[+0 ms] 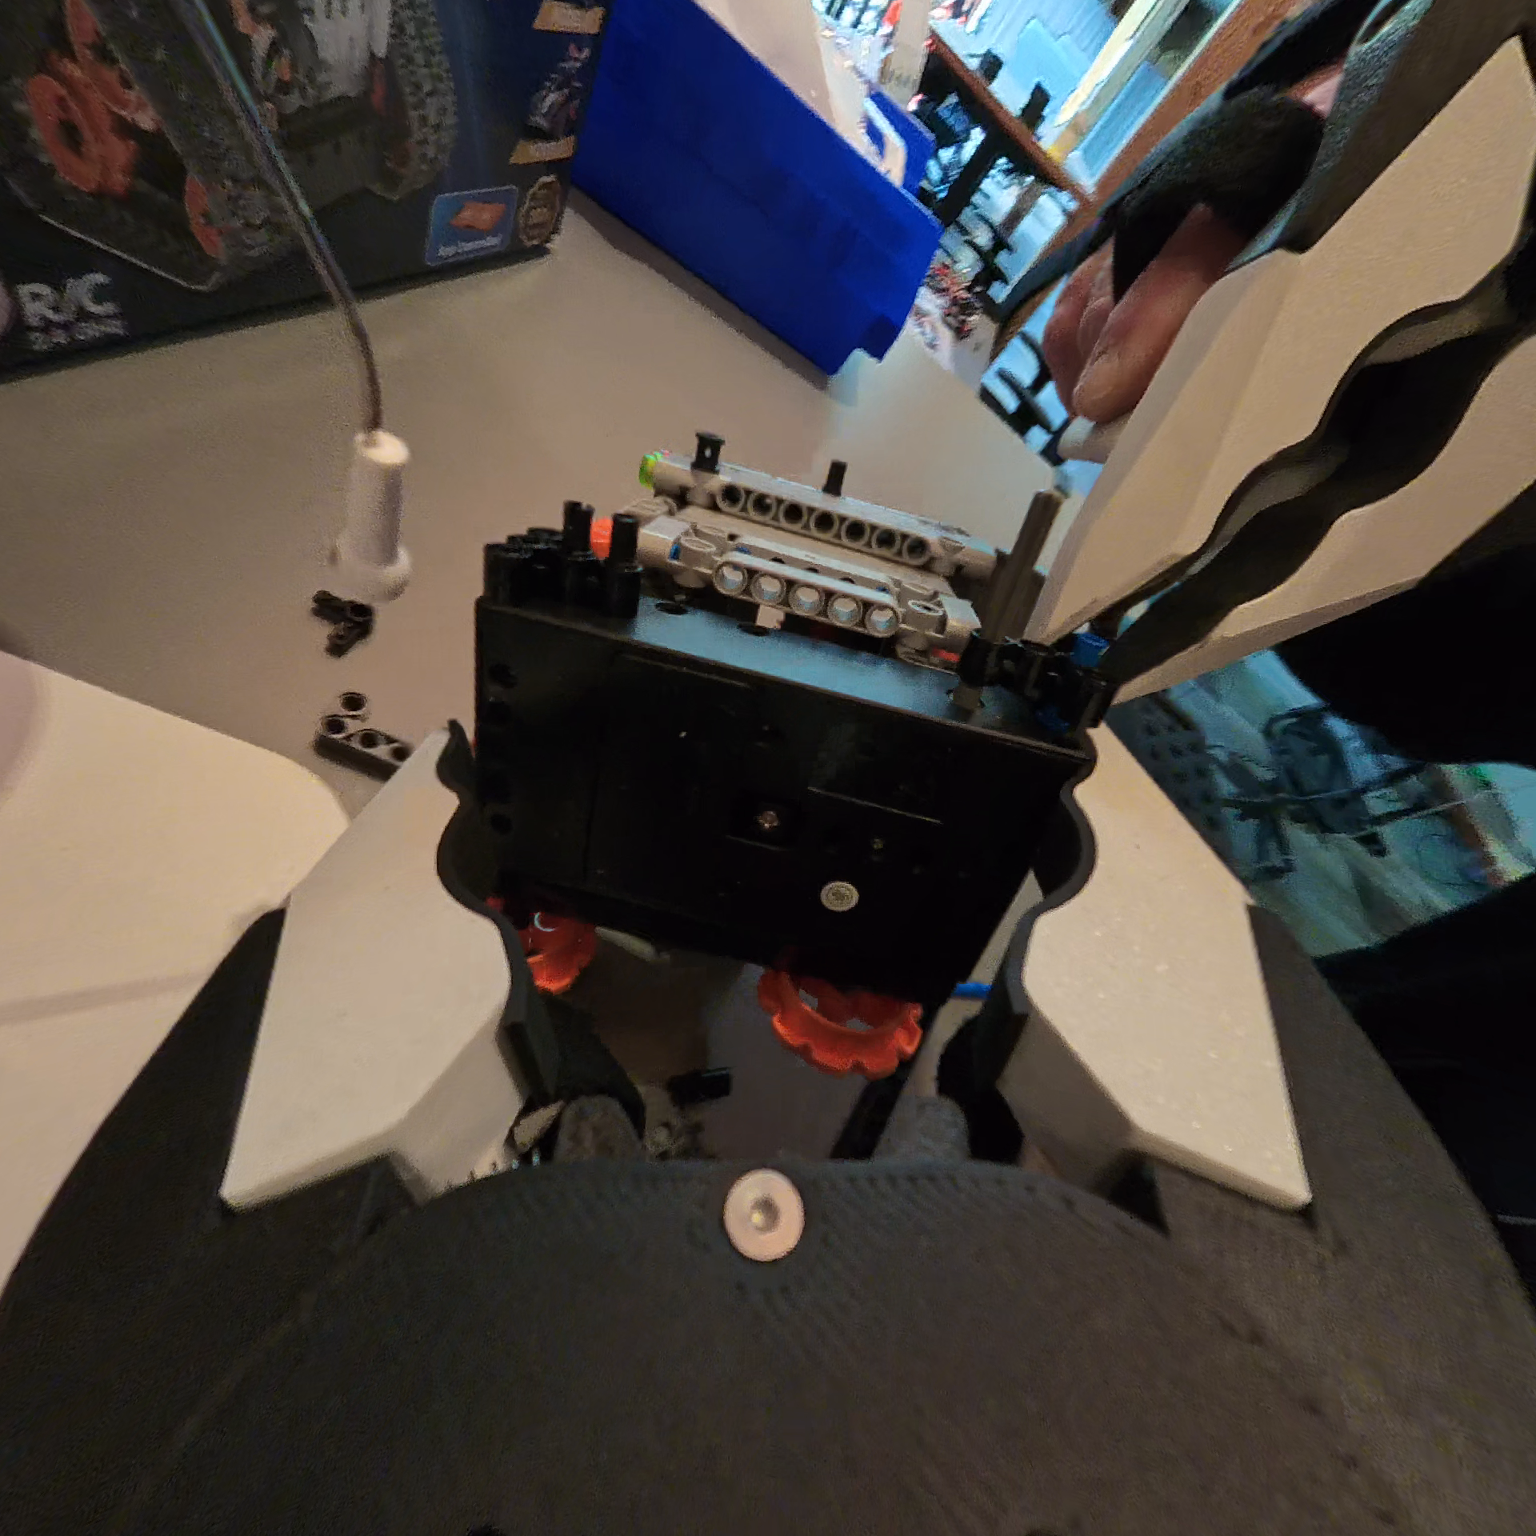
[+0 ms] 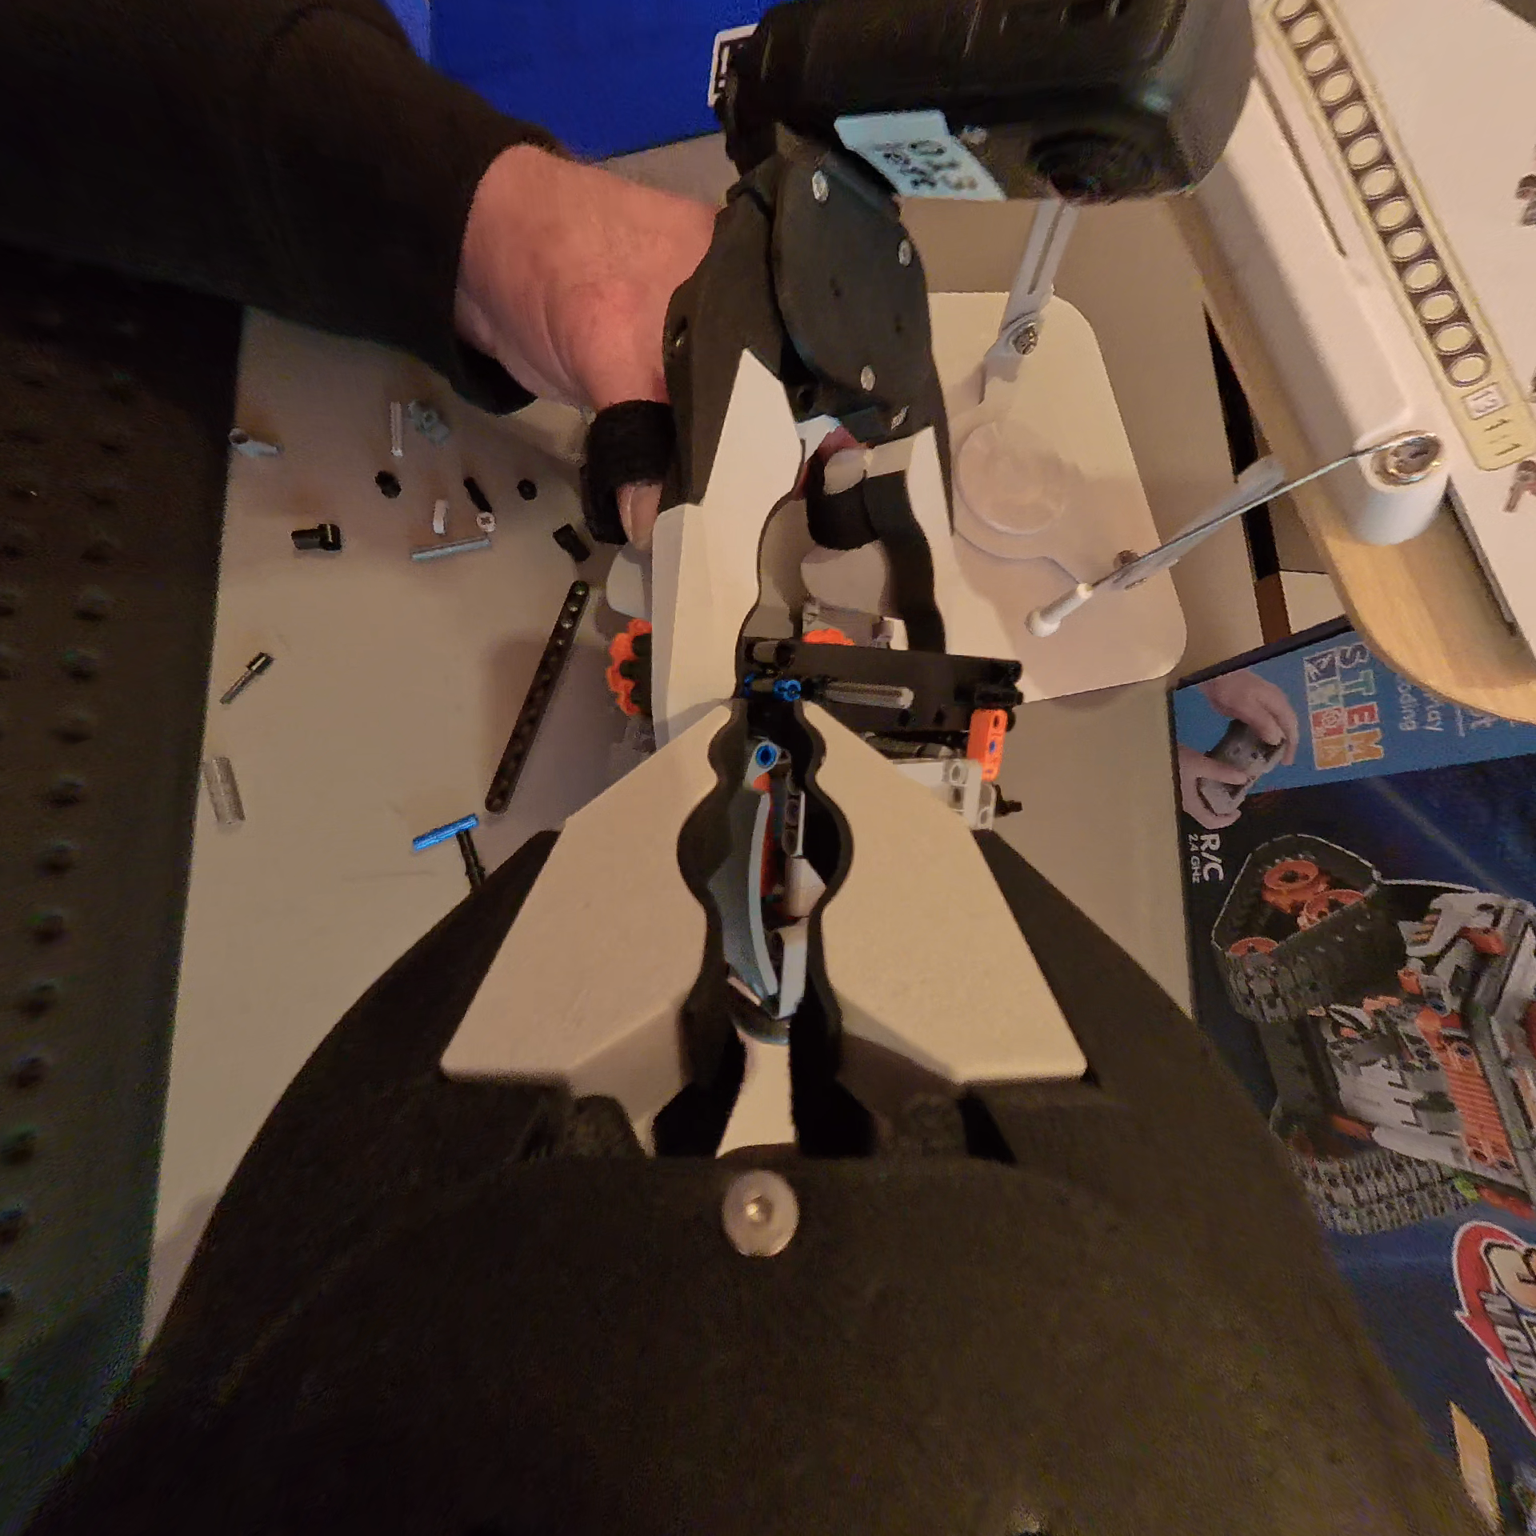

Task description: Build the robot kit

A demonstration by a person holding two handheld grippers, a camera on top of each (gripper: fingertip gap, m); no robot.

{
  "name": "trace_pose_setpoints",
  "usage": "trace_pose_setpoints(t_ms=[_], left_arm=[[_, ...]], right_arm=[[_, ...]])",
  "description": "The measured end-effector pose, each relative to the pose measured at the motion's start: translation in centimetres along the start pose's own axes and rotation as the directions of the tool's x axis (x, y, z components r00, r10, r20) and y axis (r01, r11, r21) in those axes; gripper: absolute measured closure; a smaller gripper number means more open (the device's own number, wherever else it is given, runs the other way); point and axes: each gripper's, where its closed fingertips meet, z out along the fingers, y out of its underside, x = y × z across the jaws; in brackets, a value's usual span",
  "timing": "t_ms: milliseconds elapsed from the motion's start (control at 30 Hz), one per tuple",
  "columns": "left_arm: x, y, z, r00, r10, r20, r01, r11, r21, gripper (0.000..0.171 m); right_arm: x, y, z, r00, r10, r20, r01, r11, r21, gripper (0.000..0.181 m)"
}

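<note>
My left gripper is shut on a black box-shaped brick assembly, one finger on each side. Grey holed beams and black pins sit on top of it, and orange gears show underneath. My right gripper is shut on a grey curved piece with an orange strip and a blue pin at its tip. Its fingertips meet the assembly's corner. The right gripper also shows in the left wrist view, at the assembly's right corner. The left gripper shows in the right wrist view, held by a hand.
Loose parts lie on the pale table: a long black beam, a blue axle, small pins. A printed product box is at the right, a blue bin behind, a white stand base beyond the assembly, and a hanging white plug. Between my left fingertips and the blue axle there is roughly 12 centimetres.
</note>
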Motion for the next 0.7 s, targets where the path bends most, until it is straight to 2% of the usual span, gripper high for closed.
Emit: trace_pose_setpoints(t_ms=[133, 300, 333, 367, 433, 500, 633, 700], left_arm=[[0.2, 0.1, 0.1, 0.999, -0.038, -0.014, 0.038, 0.999, -0.009, 0.038], [0.9, -0.1, 0.0, 0.986, -0.138, -0.095, 0.138, 0.990, -0.005, 0.038], [1.1, 0.0, 0.0, 0.984, -0.143, -0.102, 0.142, 0.990, -0.011, 0.038], [1.2, 0.0, 0.1, 0.984, -0.145, -0.105, 0.145, 0.989, -0.011, 0.038], [1.3, -0.1, 0.2, 0.980, -0.164, -0.115, 0.164, 0.986, -0.008, 0.038], [1.3, -0.2, 0.2, 0.973, -0.193, -0.128, 0.195, 0.981, 0.001, 0.037], [1.2, -0.4, 0.3, 0.963, -0.238, -0.127, 0.242, 0.970, 0.017, 0.037], [1.1, -0.5, 0.3, 0.959, -0.256, -0.121, 0.260, 0.965, 0.024, 0.037]], right_arm=[[0.2, 0.7, -0.6, 0.999, 0.010, -0.048, -0.011, 1.000, -0.023, 0.161], [0.1, -0.2, -1.2, 0.981, -0.102, -0.165, 0.101, 0.995, -0.013, 0.165], [-0.2, -0.2, -1.3, 0.981, -0.105, -0.165, 0.104, 0.994, -0.015, 0.171], [-0.3, -0.3, -1.4, 0.980, -0.105, -0.171, 0.103, 0.994, -0.019, 0.168], [-0.4, -0.9, -2.1, 0.976, -0.094, -0.196, 0.098, 0.995, 0.010, 0.138], [-0.7, -1.3, -2.4, 0.974, -0.076, -0.212, 0.081, 0.997, 0.016, 0.129], [-1.7, 0.4, 0.3, 0.957, -0.074, -0.280, 0.045, 0.993, -0.111, 0.081], [-2.4, 0.7, 1.6, 0.951, -0.021, -0.310, -0.011, 0.995, -0.100, 0.078]])
